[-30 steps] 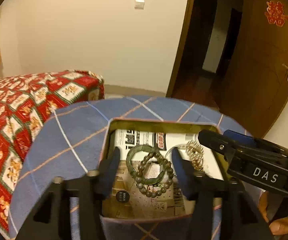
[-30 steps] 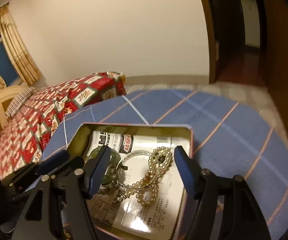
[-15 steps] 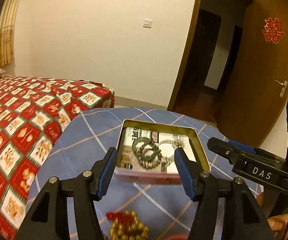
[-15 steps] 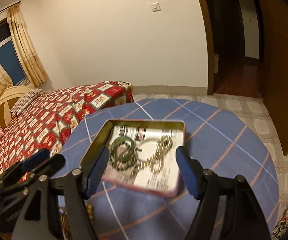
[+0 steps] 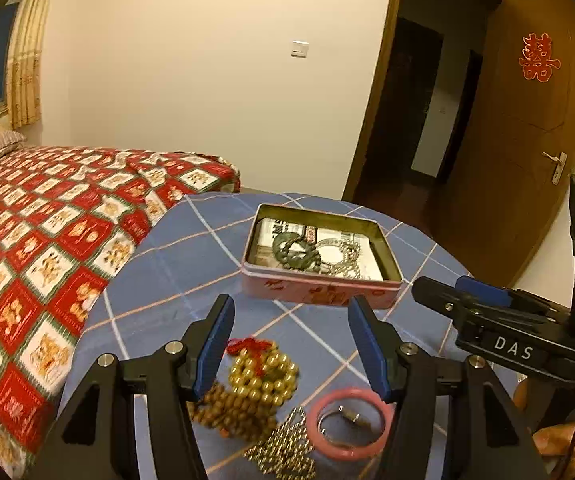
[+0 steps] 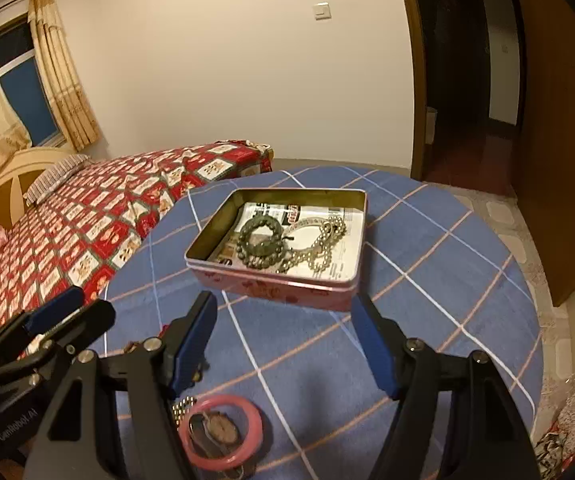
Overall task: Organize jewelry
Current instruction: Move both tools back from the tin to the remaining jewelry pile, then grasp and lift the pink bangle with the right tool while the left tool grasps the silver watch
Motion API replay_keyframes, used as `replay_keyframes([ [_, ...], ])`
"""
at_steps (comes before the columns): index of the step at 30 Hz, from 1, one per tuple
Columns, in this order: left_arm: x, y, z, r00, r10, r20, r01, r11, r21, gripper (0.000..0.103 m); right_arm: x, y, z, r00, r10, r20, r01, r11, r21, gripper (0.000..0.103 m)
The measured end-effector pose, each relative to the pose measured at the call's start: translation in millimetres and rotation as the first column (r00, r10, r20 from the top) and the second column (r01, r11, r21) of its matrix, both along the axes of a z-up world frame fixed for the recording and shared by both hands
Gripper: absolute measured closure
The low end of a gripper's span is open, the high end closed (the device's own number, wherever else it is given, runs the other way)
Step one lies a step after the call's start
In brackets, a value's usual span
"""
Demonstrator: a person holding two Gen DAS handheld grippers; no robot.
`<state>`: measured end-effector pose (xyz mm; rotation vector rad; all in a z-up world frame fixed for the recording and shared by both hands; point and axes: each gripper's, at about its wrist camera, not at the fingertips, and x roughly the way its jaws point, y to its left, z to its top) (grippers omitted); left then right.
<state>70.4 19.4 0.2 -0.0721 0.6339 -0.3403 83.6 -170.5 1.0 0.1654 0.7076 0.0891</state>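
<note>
Both my grippers are hovering over the round worktop point(image 6: 467, 264) with its blue checked cloth. Left gripper point(image 5: 289, 338): blue-padded fingers point(image 5: 213, 344) standing apart, nothing between them. Right gripper point(image 6: 283, 336): fingers point(image 6: 191, 344) likewise spread and gripping nothing.

The open rectangular pink tin point(image 6: 275, 284) is sitting beyond both sets of fingertips, lined with printed paper. Inside it a dark green bead bracelet point(image 6: 261, 242) is lying beside a pale pearl strand point(image 6: 319, 246), touching it.

Near my fingers, loose on the cloth: a pile of gold beads with red cord point(image 5: 263, 372), brown wooden beads point(image 5: 231, 412), small metal beads point(image 5: 287, 448), and a pink bangle point(image 6: 221, 432) ringing a wristwatch point(image 6: 219, 430). A red patterned bed point(image 5: 47, 232) is standing to the left.
</note>
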Motion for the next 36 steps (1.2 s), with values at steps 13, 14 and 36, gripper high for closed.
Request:
replay_keyframes([
  [13,-23,31,-24,0.998,0.056,-0.036,-0.054,0.997,0.049,0.043,-30,0,-27,0.998,0.037,-0.052,-0.038,0.999,-0.022,0.040],
  [14,-24,31,-28,0.997,0.056,-0.044,-0.054,0.997,0.052,0.043,-31,0,-31,0.997,0.042,-0.066,-0.044,0.999,-0.023,0.042],
  [36,-30,36,-56,0.992,0.050,-0.114,-0.042,0.996,0.073,0.043,-24,28,-89,0.931,0.170,-0.324,-0.154,0.985,0.075,0.080],
])
